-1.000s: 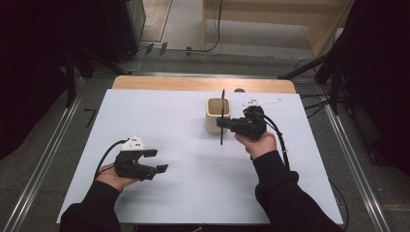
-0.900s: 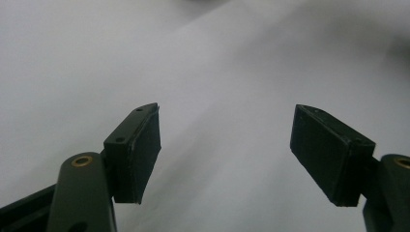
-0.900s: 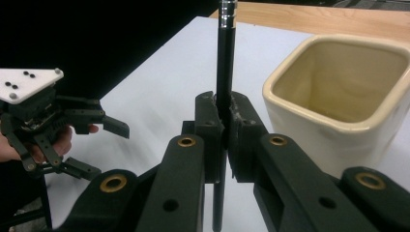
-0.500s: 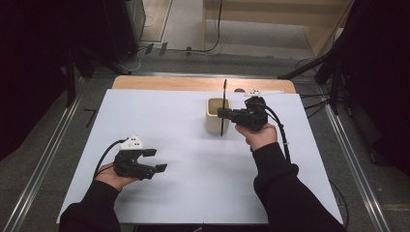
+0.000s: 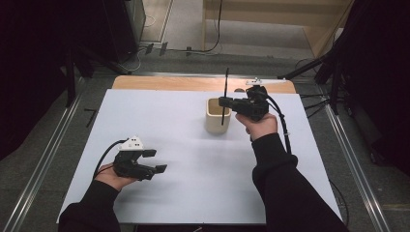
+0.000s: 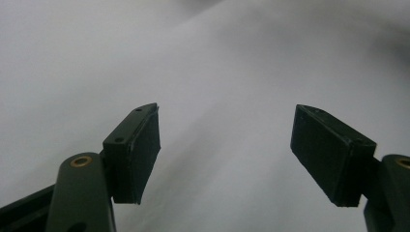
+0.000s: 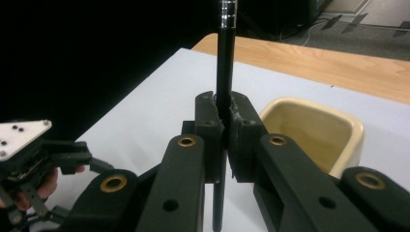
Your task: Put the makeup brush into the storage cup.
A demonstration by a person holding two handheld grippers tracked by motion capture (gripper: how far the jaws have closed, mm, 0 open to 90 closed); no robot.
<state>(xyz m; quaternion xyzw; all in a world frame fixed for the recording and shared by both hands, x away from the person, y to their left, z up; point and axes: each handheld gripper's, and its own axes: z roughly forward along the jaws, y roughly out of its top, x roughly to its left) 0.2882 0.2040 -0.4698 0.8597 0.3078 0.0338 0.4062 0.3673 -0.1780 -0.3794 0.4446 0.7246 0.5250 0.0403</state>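
A thin black pen point(image 5: 225, 96) stands upright in my right gripper point(image 5: 225, 102), whose jaws are shut on its middle. In the right gripper view the pen point(image 7: 224, 72) rises between the two pads point(image 7: 209, 121), its lower end hanging free. A cream square cup point(image 5: 217, 116) stands on the white tabletop just left of that gripper, and the pen hangs in front of its right rim, above the table. The cup point(image 7: 314, 133) looks hollow with nothing seen inside. My left gripper point(image 5: 157, 161) rests low at the front left, open, nothing between its pads point(image 6: 138, 150).
The white tabletop point(image 5: 159, 125) spreads wide between the two hands. A wooden strip point(image 5: 159, 83) runs along the far edge. A small white piece point(image 5: 255, 82) lies at the back right. Metal rails point(image 5: 43, 154) flank the table on both sides.
My right gripper has risen and moved away from me with the pen, up beside the cup's right side. The left gripper has stayed where it was.
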